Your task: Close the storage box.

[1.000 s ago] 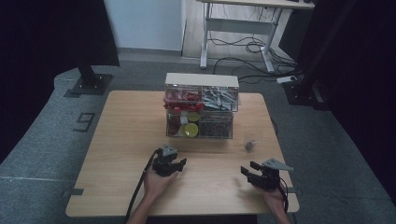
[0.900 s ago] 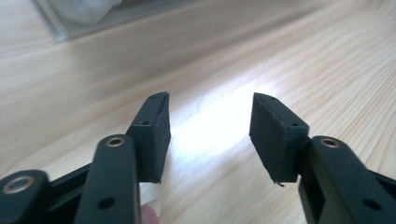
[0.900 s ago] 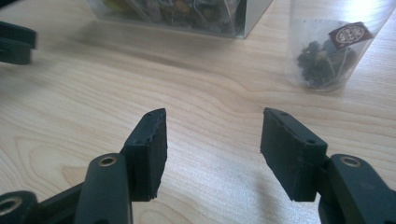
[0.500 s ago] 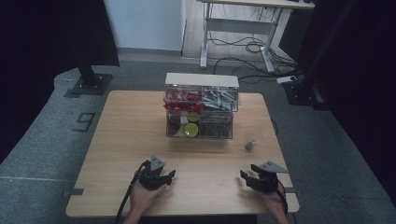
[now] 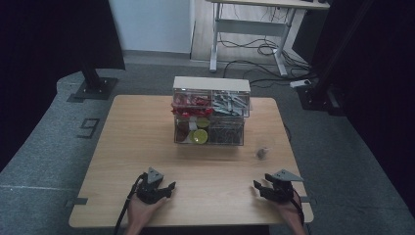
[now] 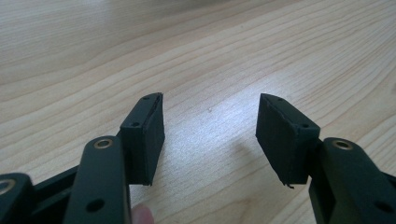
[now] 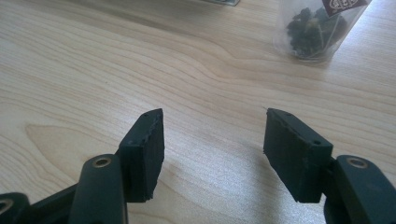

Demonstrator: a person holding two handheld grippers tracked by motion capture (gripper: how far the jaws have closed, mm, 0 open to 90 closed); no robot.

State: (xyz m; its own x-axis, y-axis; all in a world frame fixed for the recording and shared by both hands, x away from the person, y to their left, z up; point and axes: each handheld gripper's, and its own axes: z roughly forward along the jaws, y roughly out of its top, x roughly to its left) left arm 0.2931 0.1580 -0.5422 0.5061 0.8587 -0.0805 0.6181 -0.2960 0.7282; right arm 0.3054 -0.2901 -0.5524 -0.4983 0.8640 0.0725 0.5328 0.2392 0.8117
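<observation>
Both tongs (image 5: 171, 186) (image 5: 258, 186) agape; small clear bag (image 7: 317, 28) cut off, contents unclear.

Table (image 5: 147, 147) pale wood, wavy grain; both grippers (image 5: 164, 188) (image 5: 262, 188) black, grey plate on each; organiser (image 5: 210, 117) clear with white top, red, grey, yellow-green and dark contents; small clear packet (image 7: 315, 28) holds dark bits, brown label; floor (image 5: 49, 137) grey, white "9" (image 5: 88, 128) marking
</observation>
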